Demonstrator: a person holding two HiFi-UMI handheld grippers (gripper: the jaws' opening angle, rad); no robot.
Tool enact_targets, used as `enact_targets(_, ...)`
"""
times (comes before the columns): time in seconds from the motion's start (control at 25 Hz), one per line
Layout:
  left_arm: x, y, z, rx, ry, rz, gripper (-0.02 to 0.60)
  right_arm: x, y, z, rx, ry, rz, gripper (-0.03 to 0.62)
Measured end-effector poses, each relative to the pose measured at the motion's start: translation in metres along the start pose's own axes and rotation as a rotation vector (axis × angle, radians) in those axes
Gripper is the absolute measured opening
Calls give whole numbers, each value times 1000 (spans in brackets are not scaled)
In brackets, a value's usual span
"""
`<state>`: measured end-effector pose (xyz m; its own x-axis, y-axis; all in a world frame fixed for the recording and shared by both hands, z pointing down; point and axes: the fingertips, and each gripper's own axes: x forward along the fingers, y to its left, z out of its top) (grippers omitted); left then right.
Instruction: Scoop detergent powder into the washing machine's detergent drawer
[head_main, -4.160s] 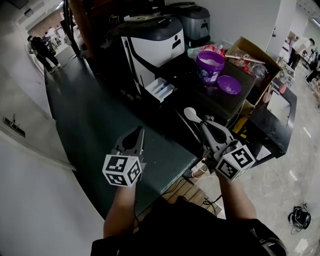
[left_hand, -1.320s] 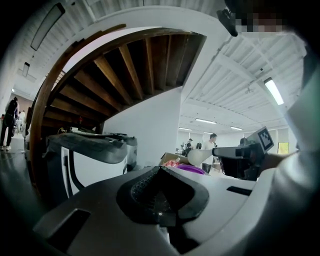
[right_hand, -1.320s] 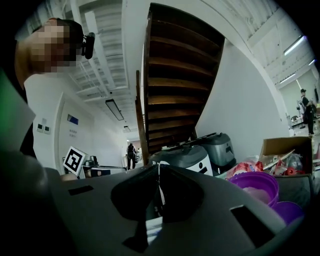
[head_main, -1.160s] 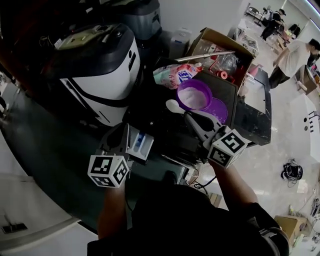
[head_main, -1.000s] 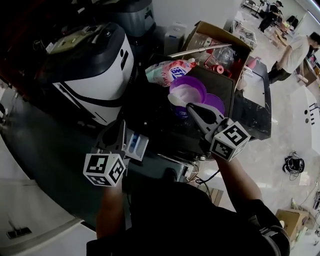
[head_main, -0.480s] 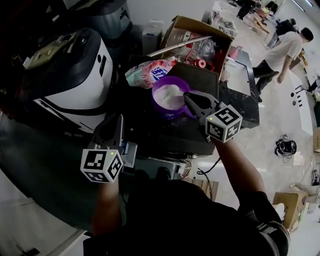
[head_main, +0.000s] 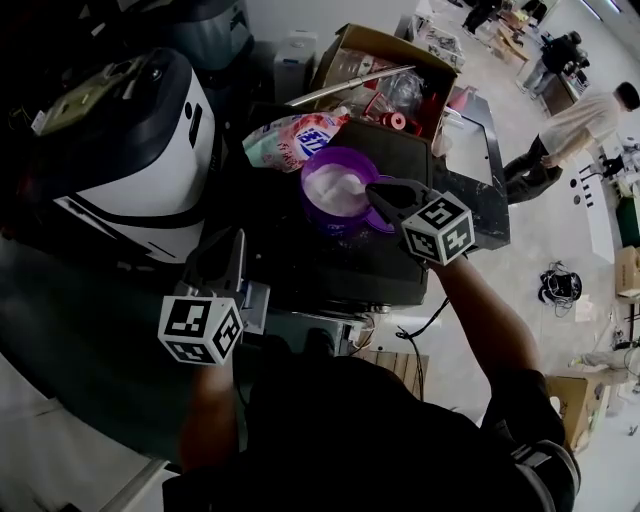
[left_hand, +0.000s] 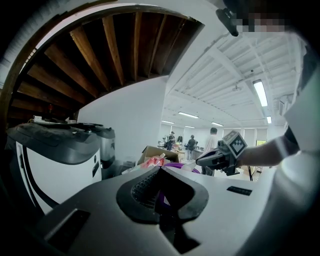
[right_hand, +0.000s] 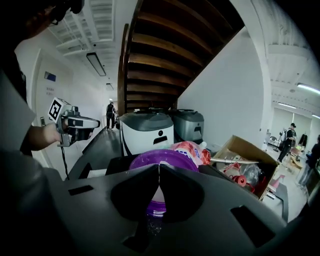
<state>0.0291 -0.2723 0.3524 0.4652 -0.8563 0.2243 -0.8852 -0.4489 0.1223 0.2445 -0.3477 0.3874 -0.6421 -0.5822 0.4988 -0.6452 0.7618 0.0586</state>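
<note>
A purple tub (head_main: 333, 188) of white detergent powder stands on a dark stand. My right gripper (head_main: 373, 194) reaches over the tub's right rim, shut on a white spoon whose handle (right_hand: 158, 192) shows between the jaws. The spoon's bowl is hidden. In the right gripper view the tub (right_hand: 150, 161) sits just beyond my right gripper (right_hand: 159, 167). My left gripper (head_main: 230, 250) is shut and empty, hovering over the pulled-out detergent drawer (head_main: 255, 302) of the white washing machine (head_main: 125, 150). From the left gripper (left_hand: 160, 171) the right gripper (left_hand: 217, 156) shows at the right.
A pink detergent bag (head_main: 290, 135) lies behind the tub. An open cardboard box (head_main: 385, 65) of clutter stands beyond it. A second grey appliance (right_hand: 187, 125) sits next to the washing machine (right_hand: 147, 131). People stand at the far right (head_main: 580, 115).
The right gripper has carried the spoon from in front of the stand to the tub, and the spoon's bowl has gone out of sight. The left gripper has come to the drawer and stayed there.
</note>
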Motion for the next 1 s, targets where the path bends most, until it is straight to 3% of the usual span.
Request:
enact_targets(0.56, -3, 13, -16, -30, 28, -1, 8, 23, 2, -20, -97, 214, 70, 20)
enact_targets(1.0, -12, 19, -21, -47, 27, 4, 8, 27, 10, -28, -104, 364, 123, 20)
